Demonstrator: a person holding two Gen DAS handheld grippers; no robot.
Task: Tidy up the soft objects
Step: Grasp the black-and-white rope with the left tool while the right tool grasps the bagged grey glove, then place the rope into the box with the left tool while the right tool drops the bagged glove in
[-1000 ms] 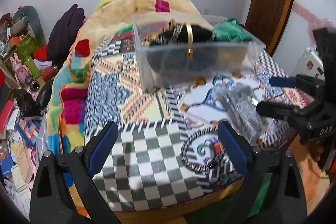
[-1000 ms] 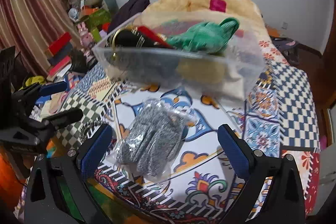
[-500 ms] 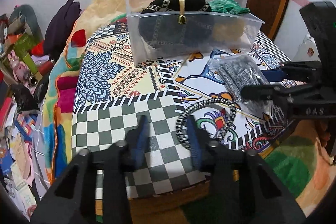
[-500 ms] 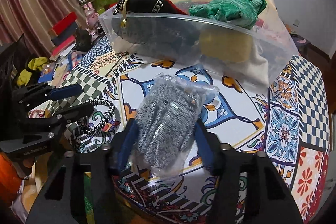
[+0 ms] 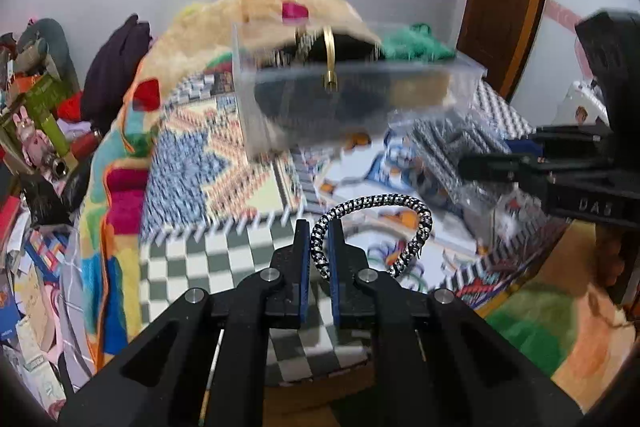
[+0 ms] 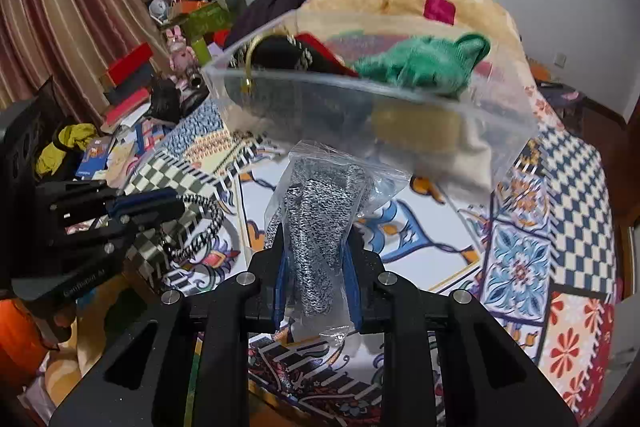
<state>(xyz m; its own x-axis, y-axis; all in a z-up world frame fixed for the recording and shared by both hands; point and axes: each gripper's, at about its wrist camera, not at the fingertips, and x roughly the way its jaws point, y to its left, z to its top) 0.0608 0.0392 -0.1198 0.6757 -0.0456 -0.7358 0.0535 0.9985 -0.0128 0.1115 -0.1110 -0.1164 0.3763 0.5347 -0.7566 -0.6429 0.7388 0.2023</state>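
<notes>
While the left gripper (image 5: 319,247) pinches the braided cord loop (image 5: 374,223) at centre frame, the right gripper (image 6: 314,259) squeezes the bagged grey knit (image 6: 320,215) mid-length; both look light and limp, the plastic probably slippery, before the clear bin (image 6: 400,115) at upper centre.

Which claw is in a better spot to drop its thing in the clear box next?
Probably the right claw. It grips the bagged gray knit, and the clear box sits straight ahead of it. The left claw pinches the braided loop with the box up and to its right.
</notes>
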